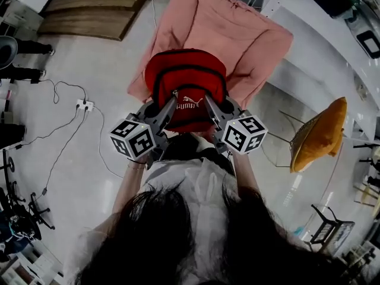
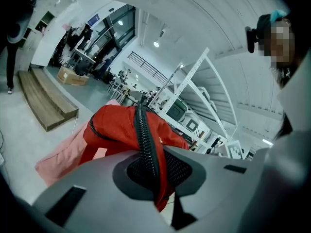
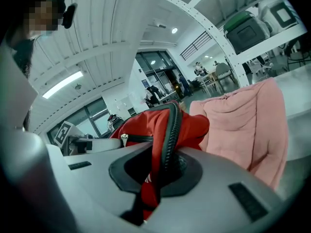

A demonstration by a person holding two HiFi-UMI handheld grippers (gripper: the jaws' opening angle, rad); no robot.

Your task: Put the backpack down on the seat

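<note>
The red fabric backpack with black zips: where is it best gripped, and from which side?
Grip the red fabric backpack by its two black-edged straps, one per gripper, from the near side. They are thin flat bands, so shut jaws pinch them well; the left gripper and right gripper each hold one.

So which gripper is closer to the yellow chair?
Right. The right gripper, shut on the red backpack, is on the side toward the yellow chair; the left gripper holds the backpack's other side, farther from it.
</note>
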